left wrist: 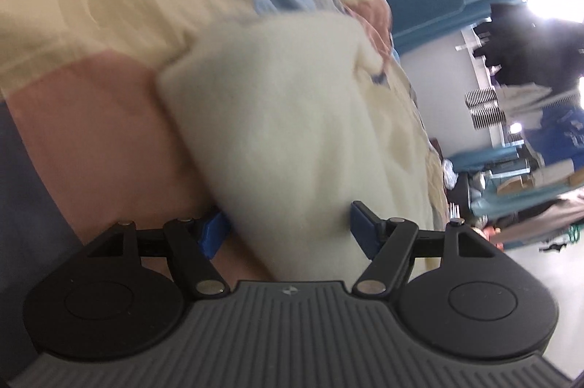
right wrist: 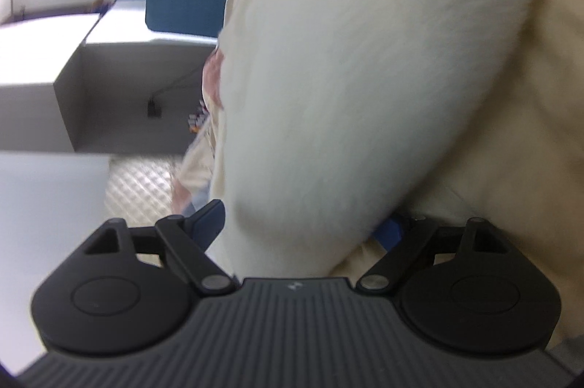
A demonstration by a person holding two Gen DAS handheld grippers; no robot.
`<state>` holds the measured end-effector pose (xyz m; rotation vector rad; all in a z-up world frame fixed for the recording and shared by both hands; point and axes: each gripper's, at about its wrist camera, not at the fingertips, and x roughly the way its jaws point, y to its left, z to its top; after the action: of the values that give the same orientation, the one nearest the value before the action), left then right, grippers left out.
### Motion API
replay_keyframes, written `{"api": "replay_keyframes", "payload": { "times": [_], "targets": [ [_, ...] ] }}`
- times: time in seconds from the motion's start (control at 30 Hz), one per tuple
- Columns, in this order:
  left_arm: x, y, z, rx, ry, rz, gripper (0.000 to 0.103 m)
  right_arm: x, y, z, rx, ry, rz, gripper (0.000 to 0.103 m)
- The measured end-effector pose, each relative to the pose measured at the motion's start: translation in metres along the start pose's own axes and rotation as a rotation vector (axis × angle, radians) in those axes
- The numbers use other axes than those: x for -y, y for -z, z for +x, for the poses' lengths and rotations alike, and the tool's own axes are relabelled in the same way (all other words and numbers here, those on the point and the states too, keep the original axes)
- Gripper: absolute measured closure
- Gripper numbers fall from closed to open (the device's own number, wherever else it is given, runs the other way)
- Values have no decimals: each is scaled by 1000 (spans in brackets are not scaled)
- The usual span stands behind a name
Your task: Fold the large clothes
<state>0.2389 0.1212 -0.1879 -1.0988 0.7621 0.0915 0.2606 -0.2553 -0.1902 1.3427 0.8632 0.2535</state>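
Already the thick cream-white fleecy garment [left wrist: 277, 118] looks like a compact bundle rather than a spread-out piece: from the left wrist view it shows a rounded folded edge and a squared corner, lying on a patchwork bed cover of pale yellow, pink and light blue panels [left wrist: 91, 4]. It keeps to the cover's near part, its folded side over the pink panel and the far end running toward the yellow ones.

Both tools sit at the bundle's near end. The left hand-held gripper [left wrist: 288, 227] has its blue pads standing wide on either side of the fleece, with the cloth bulging between them; whether the pads press it or merely flank it I cannot tell for sure, though they look slack. The right hand-held gripper [right wrist: 299, 223] is likewise spread wide, its blue pads [right wrist: 208, 218] apart with the fleece passing between; the far pad is half hidden by cloth, and I judge it has let go rather than clamps.

Beyond the bed, in the right wrist view, stand white box-like furniture [right wrist: 73, 77] and a teal upholstered seat [right wrist: 182, 1].

As for progress, at least one fold seems made and the bundle laid down. What may be left is a final fold or a smoothing; the frames are blurred and too close to show the whole shape, so how neat it is stays uncertain.
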Motion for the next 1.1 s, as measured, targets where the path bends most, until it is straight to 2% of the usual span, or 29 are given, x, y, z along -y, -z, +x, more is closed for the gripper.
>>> {"api": "replay_keyframes", "payload": {
  "times": [0.07,0.17,0.37,0.5,0.57,0.63,0.67,0.73,0.83,1.0,1.1],
  "targets": [
    [-1,-6,0,15,-8,0,29,2,-3,-3,19,-11,29,17],
    [-2,-11,1,28,-17,9,29,2,-4,-11,67,10,40,23],
    [-4,-15,3,53,-31,14,29,2,-15,-42,255,89,38,24],
    [-2,-14,3,63,-44,28,30,6,-21,-38,279,83,78,25],
    [-1,-14,3,72,-51,39,35,2,-23,-33,283,110,47,29],
    [2,-14,3,78,-56,51,40,-1,-24,-30,285,145,7,40],
    [0,-13,2,81,-58,57,42,-2,-25,-29,288,150,-2,41],
    [1,-13,-1,90,-57,63,54,-6,-27,-28,292,164,-35,52],
    [3,-11,-9,107,-47,86,65,-5,-24,-40,306,179,-111,65],
    [8,-5,-31,129,-14,119,75,-20,-18,-54,352,158,-199,70],
    [11,-2,-47,110,6,131,76,-26,-14,-70,376,162,-232,72]
  ]
}}
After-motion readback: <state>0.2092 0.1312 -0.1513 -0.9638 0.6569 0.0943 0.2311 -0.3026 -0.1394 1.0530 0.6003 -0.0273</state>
